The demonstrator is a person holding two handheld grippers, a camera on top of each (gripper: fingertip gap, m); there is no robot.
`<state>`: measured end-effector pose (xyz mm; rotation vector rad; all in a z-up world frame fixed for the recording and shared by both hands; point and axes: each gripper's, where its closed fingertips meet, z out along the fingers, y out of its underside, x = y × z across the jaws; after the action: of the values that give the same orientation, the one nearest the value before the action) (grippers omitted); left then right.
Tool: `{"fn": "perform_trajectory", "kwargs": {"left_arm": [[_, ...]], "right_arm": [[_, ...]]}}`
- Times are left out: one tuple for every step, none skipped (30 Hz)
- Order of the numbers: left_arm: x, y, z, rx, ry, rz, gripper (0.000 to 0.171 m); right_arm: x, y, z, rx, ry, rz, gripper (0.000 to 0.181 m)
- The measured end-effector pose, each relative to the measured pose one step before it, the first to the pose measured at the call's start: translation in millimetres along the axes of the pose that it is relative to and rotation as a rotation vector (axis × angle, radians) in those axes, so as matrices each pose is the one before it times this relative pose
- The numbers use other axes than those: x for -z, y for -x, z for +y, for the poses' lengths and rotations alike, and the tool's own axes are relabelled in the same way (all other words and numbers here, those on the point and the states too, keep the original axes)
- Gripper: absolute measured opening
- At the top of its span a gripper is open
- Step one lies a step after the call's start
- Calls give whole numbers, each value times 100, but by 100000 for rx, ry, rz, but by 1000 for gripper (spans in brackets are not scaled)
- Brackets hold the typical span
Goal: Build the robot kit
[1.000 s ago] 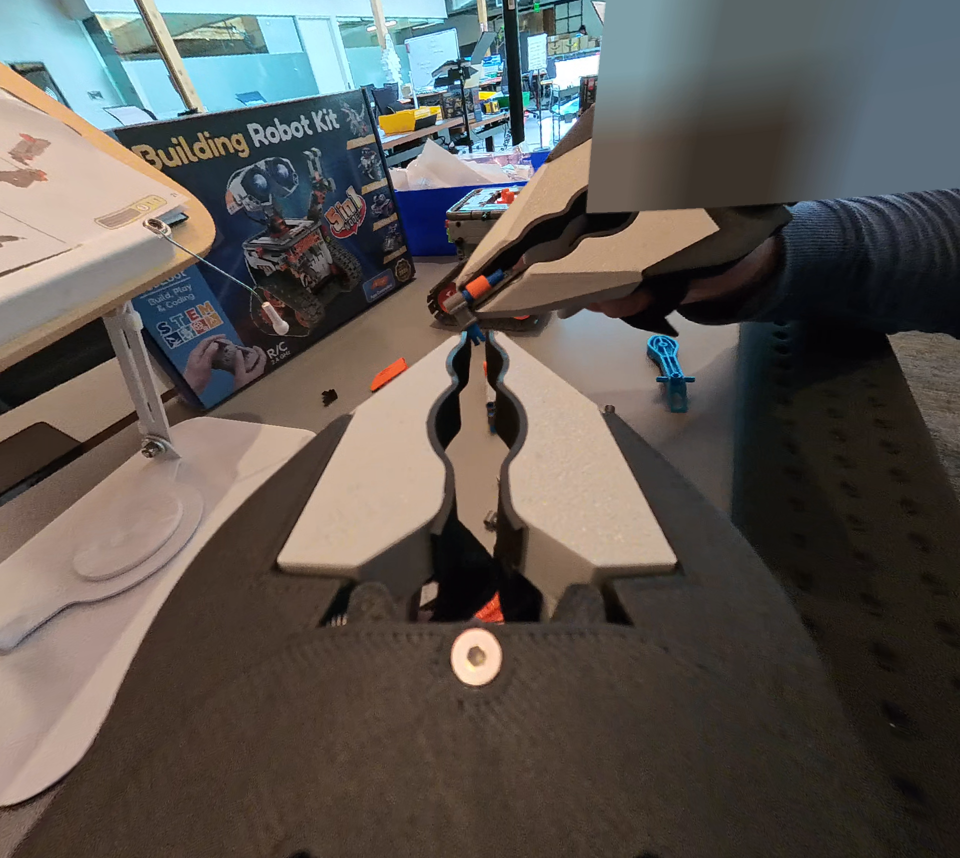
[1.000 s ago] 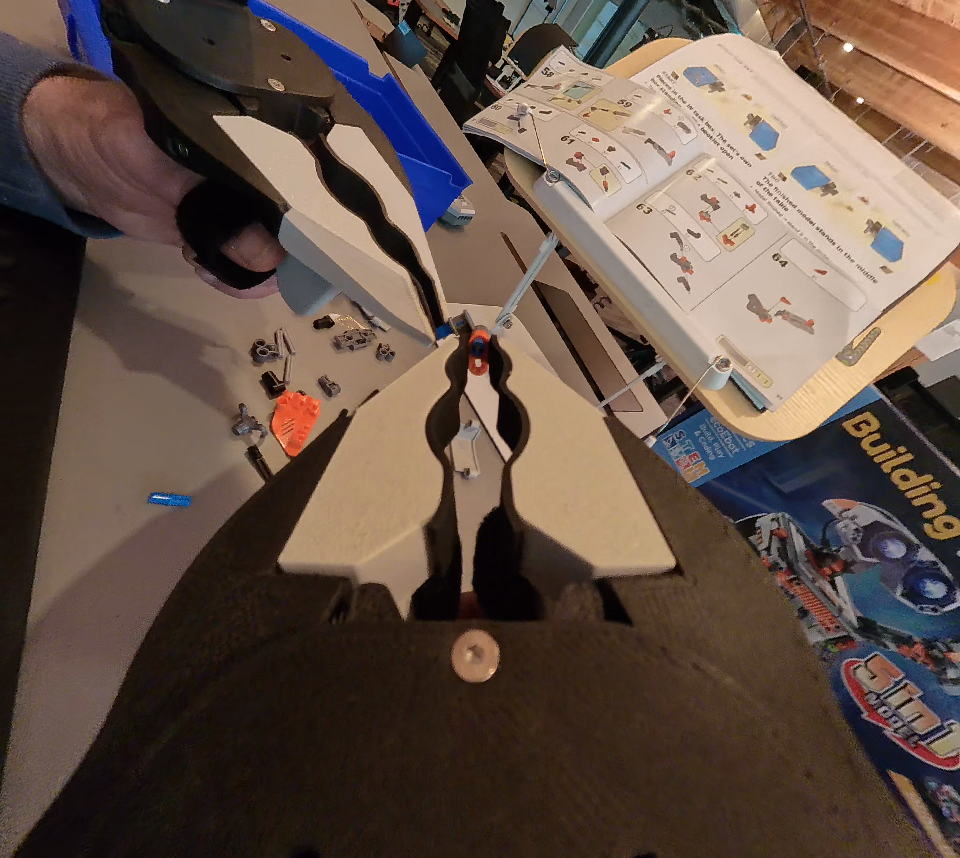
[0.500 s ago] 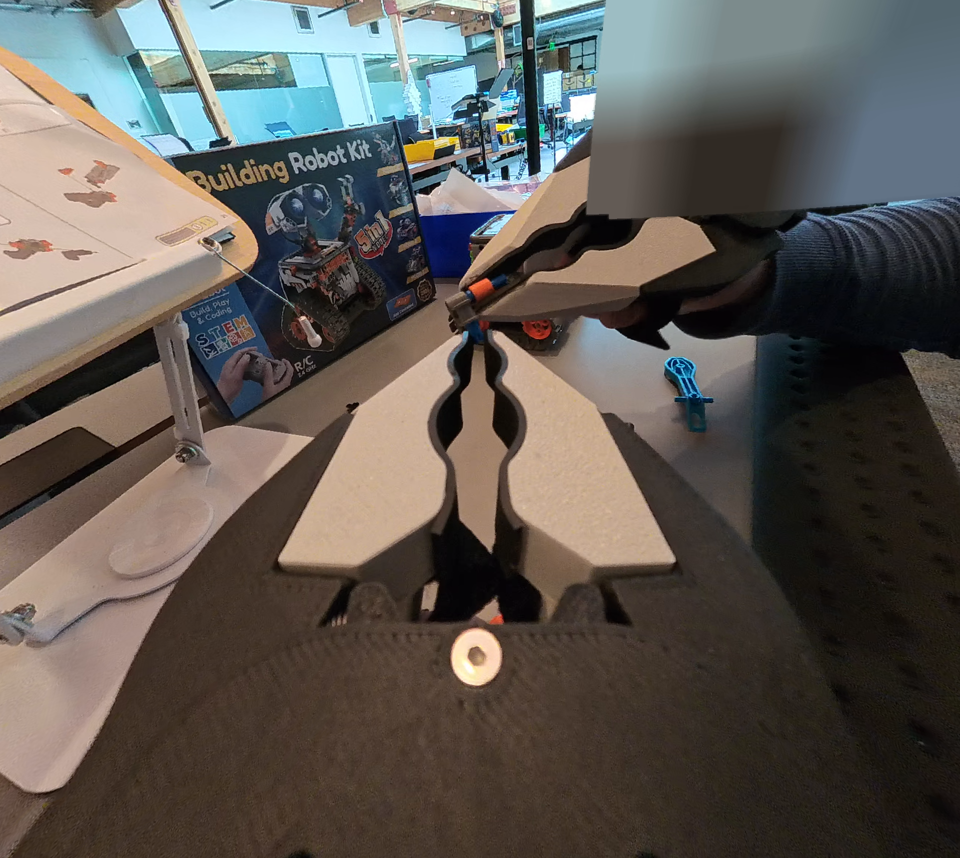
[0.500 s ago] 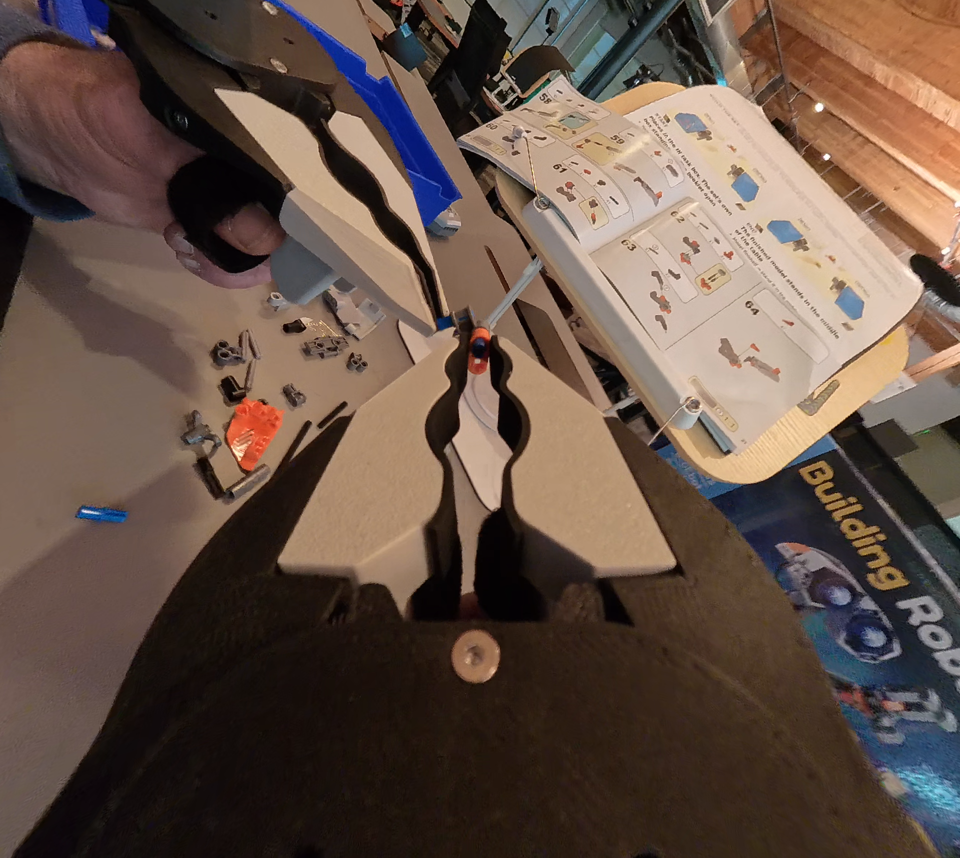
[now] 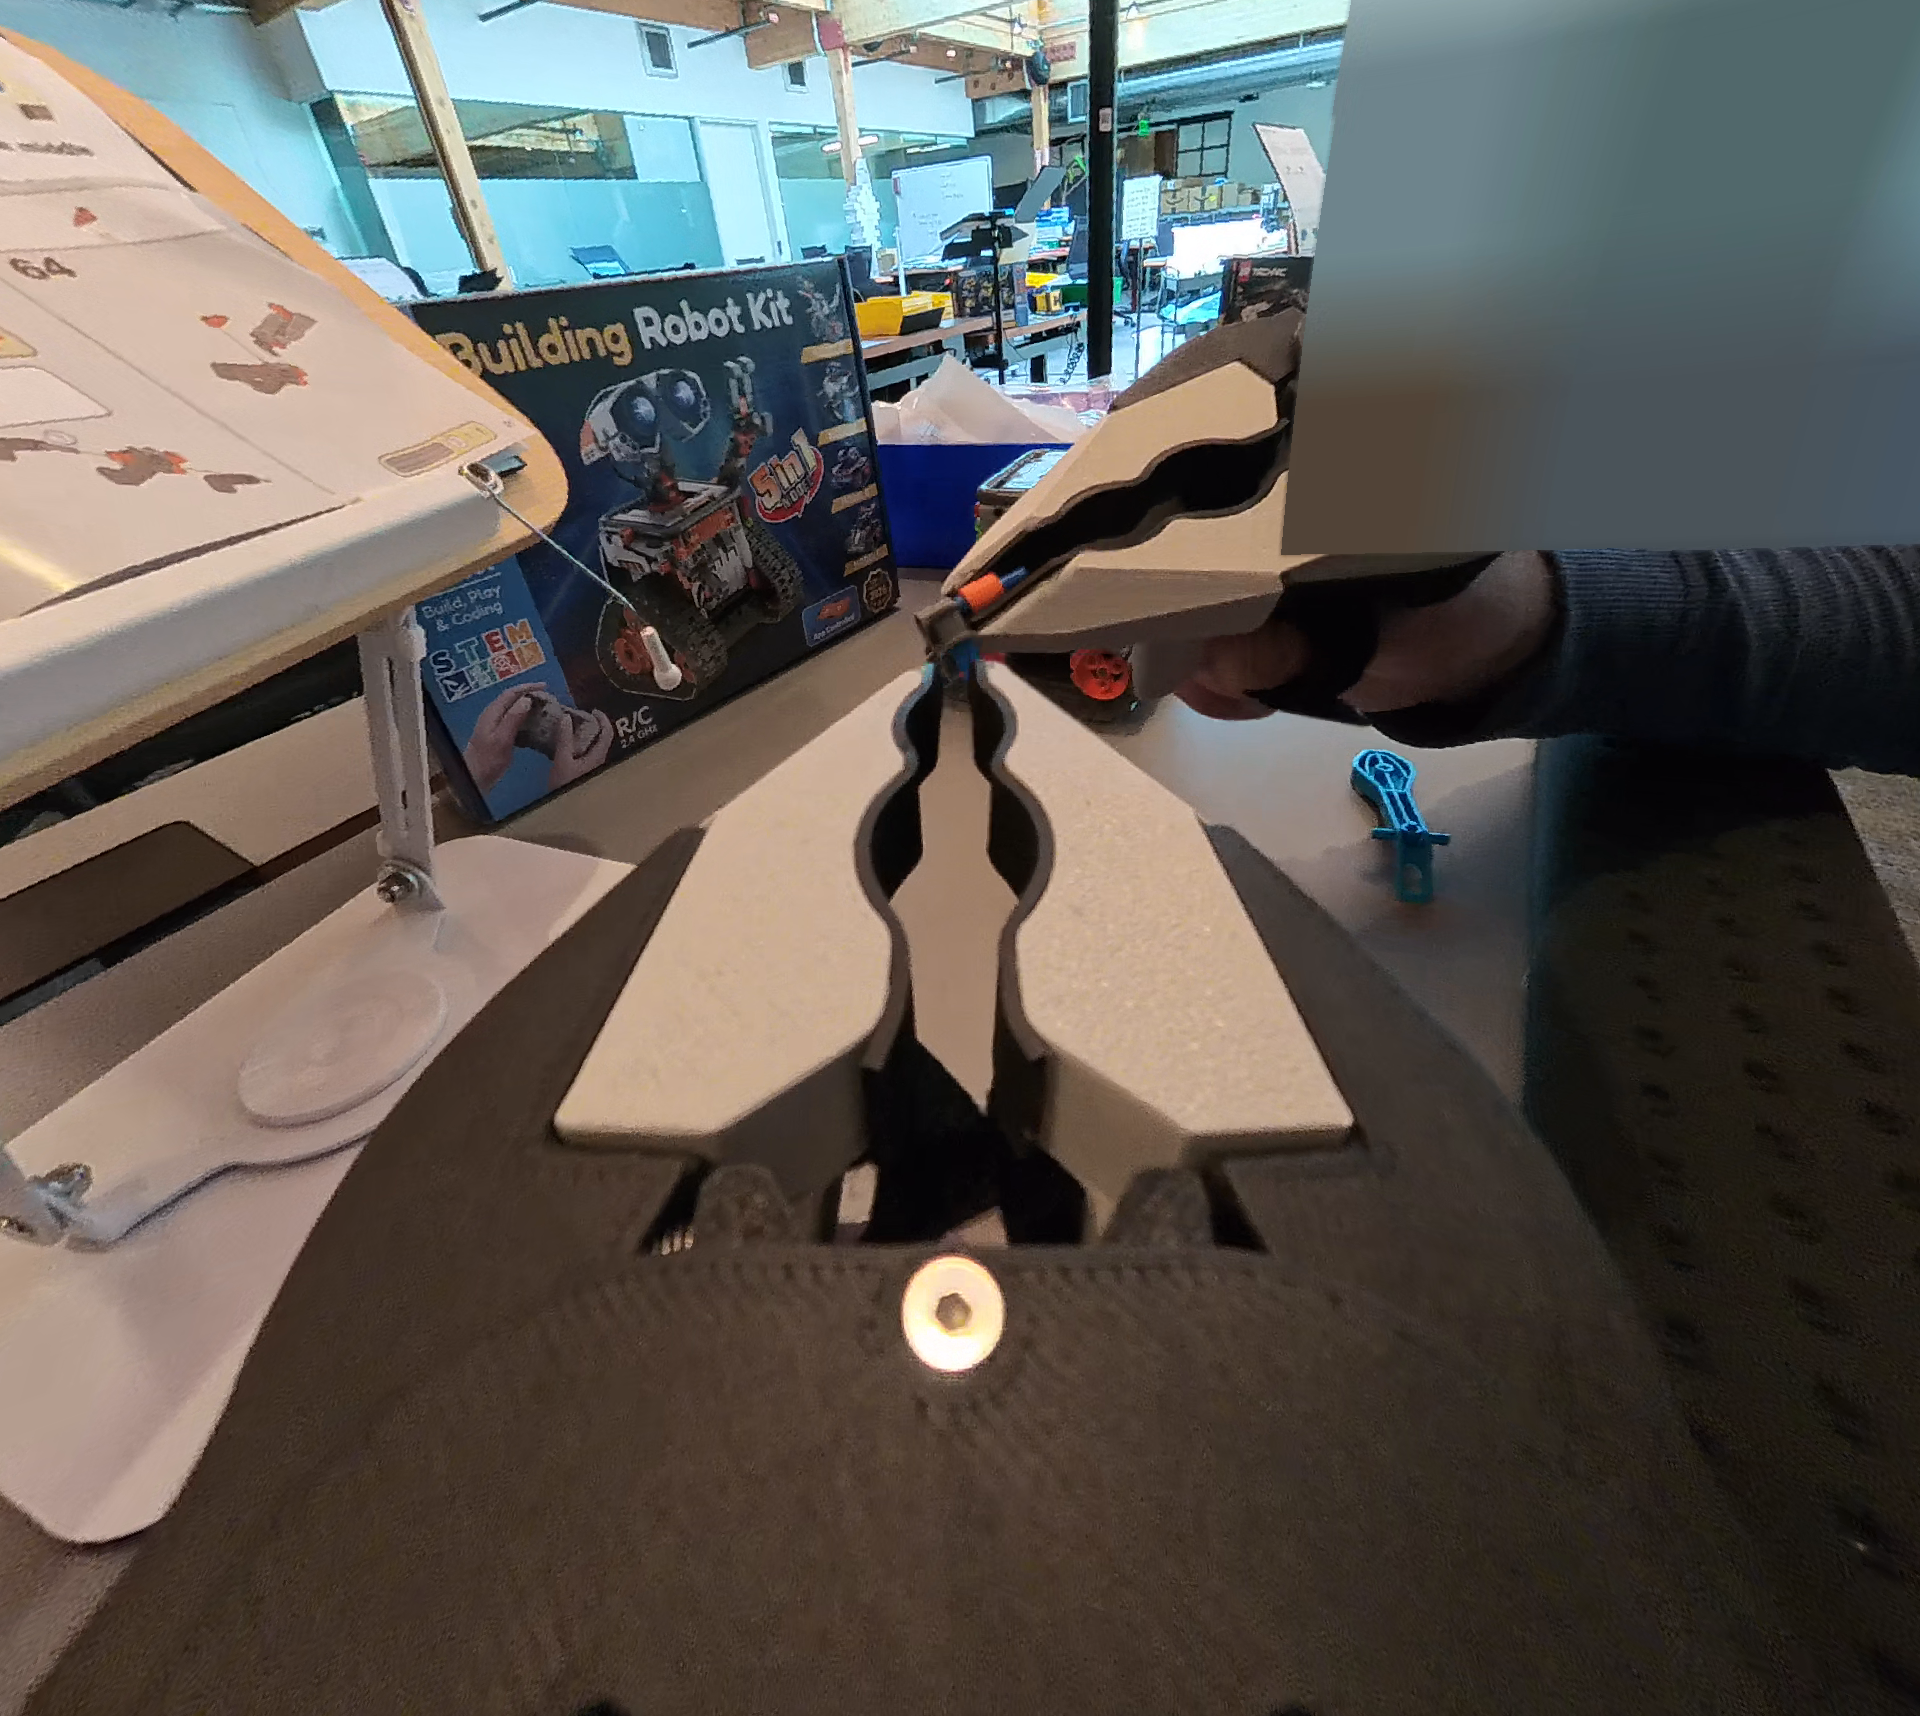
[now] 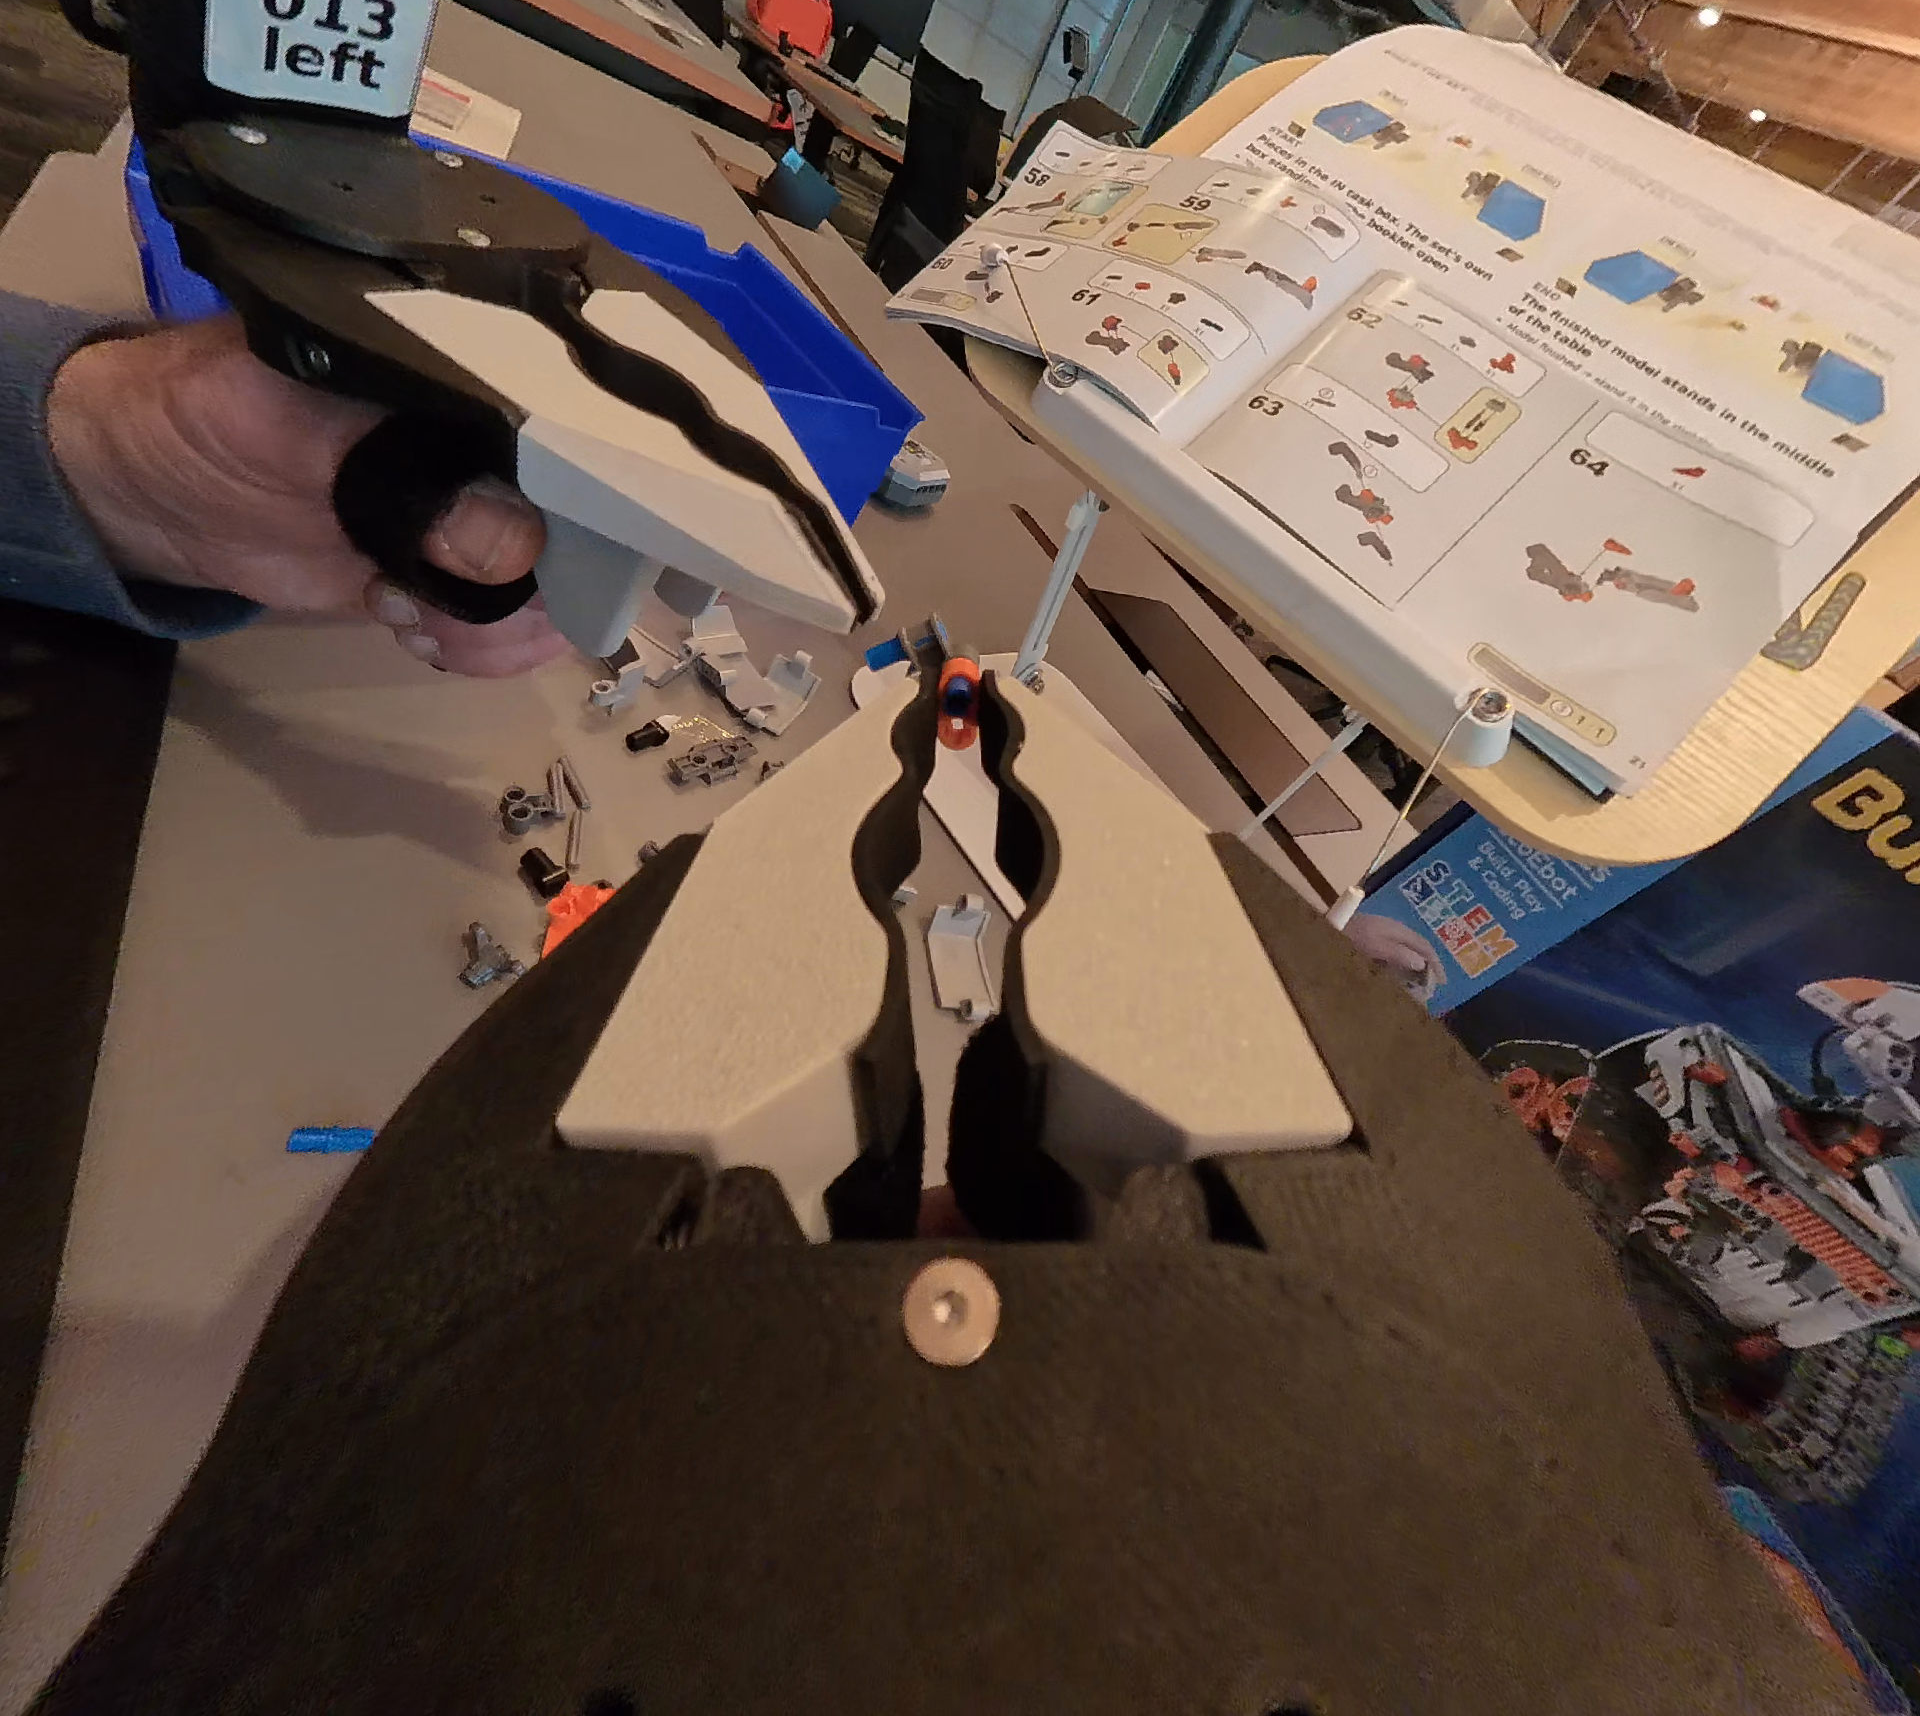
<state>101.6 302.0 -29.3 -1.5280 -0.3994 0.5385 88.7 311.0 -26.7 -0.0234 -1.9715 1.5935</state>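
Note:
My right gripper (image 6: 954, 692) is shut on a small orange piece (image 6: 954, 705) with a blue pin (image 6: 883, 653) and a grey part sticking out past its tips. In the left wrist view this gripper (image 5: 951, 617) comes in from the right with the orange piece (image 5: 977, 594) at its tips. My left gripper (image 5: 951, 679) is shut to a thin slit, tips just under that piece, with a bit of blue (image 5: 961, 658) right at them. In the right wrist view the left gripper (image 6: 862, 612) is a short gap above the blue pin, not touching it.
An open instruction booklet (image 6: 1455, 378) lies on a wooden stand above a white base (image 5: 312, 1043). A robot kit box (image 5: 665, 523) stands behind. A blue bin (image 6: 790, 347), loose grey and orange parts (image 6: 551, 825), and a blue tool (image 5: 1397, 825) lie on the table. My left and right fingertips are right by each other.
My left gripper's tips touched the held piece before; now a small gap shows between them. Both grippers have tilted and shifted slightly, the right still holding the piece.

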Motion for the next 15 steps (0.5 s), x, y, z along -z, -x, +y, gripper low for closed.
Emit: {"fn": "perform_trajectory", "kwargs": {"left_arm": [[-13, -30, 7, 79, -31, 288, 5], [4, -10, -47, 157, -264, 21, 6], [-61, 67, 109, -216, 700, -485, 8], [-118, -58, 232, -440, 1323, 176, 10], [-123, -169, 188, -250, 834, 661, 12], [-130, -193, 162, -103, 668, 701, 13], [-152, -152, 220, 62, 1074, 613, 13], [-127, -74, 165, 33, 669, 254, 13], [-96, -19, 121, -49, 484, -45, 12], [-88, -47, 147, -28, 676, 204, 9], [-56, 75, 87, -51, 370, -567, 7], [21, 88, 23, -412, -40, -581, 5], [17, 15, 12, -204, -64, -2, 3], [-22, -16, 5, 179, -168, -38, 3], [-7, 19, -31, -106, -362, -173, 2]], "right_arm": [[-15, 13, 16, -861, -33, -158, 6], [5, 66, -26, -280, -349, -291, 6], [-10, 35, -44, -299, -267, 18, 6], [-32, 108, 16, -561, 59, -499, 5], [-38, 80, 35, 122, 153, -241, 5], [-13, 11, 49, 1245, 252, 397, 5], [14, -4, -1, 1870, 114, 668, 6], [14, 70, -11, 2337, 340, 553, 6], [-47, 81, 52, 2564, 1026, 811, 6], [-42, 167, -19, 2588, 780, 536, 6], [-18, 178, -131, 2325, -47, 664, 6], [-3, 69, -72, 2222, 419, 1119, 6], [-11, 20, -55, 2223, 560, 1103, 5], [-6, -31, -41, 1910, 499, 930, 5], [12, -38, -78, 894, 68, 680, 6]]}}
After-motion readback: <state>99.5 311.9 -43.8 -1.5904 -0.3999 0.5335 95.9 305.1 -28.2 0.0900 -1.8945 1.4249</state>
